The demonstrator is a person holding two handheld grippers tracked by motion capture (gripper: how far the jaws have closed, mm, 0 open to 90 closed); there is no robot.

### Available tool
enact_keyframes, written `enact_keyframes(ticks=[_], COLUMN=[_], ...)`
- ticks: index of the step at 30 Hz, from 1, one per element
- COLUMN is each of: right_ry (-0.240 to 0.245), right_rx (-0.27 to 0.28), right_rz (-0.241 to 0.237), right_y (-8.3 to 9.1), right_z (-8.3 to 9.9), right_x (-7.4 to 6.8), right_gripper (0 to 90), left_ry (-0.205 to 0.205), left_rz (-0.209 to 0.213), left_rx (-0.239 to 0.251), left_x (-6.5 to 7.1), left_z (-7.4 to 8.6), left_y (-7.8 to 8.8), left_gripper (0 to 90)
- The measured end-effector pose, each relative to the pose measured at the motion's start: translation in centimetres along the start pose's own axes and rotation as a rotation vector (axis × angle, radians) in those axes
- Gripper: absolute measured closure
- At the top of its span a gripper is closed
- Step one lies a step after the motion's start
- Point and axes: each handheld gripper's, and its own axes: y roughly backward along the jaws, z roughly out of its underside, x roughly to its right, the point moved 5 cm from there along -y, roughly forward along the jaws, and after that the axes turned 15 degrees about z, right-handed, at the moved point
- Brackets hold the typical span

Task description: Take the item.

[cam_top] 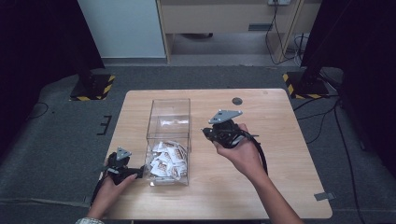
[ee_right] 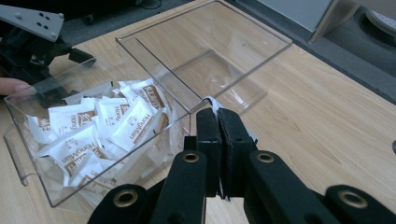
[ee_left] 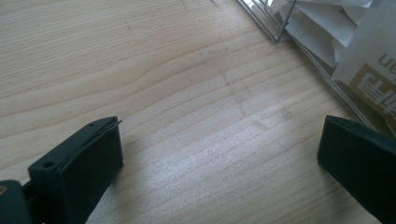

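Clear plastic forms the open-topped box (cam_top: pixel 169 122) standing on the wooden table (cam_top: pixel 280 186), left of the table's middle in the high view. White sachets with brown print (cam_top: pixel 166 161) lie heaped in the box's near end; its far end holds none.

Right gripper (ee_right: pixel 218 116): jaws pressed together, with a thin white edge (ee_right: pixel 213 101), apparently a sachet, showing at the tips and again low down between the pads; I cannot identify it with certainty. In the high view this gripper (cam_top: pixel 209 133) is held in the person's right hand (cam_top: pixel 243 151) above the table, just to the right of the box and apart from its wall. In the right gripper view its jaws point toward the box, with the tips near the rim.

Left gripper (cam_top: pixel 135 173): jaws spread wide, nothing between them. It sits low at the table's near left edge, held in the left hand (cam_top: pixel 109 186), tips just beside the box's near left corner. In the left gripper view bare wood lies between the two jaws, and the box wall (ee_left: pixel 299 44) with sachets behind it runs past the upper right.
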Motion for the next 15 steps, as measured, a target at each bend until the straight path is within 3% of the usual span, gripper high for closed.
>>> enact_keyframes(ticks=[15], right_ry=[-0.039], right_rx=[-0.014], right_rz=[0.049], right_y=[0.3], right_z=[1.8], right_x=[2.8], right_gripper=[88.0], left_ry=[0.0], left_rz=[0.0], left_rx=[0.0], left_x=[0.0], left_z=[0.0], left_y=[0.0], left_gripper=[0.0])
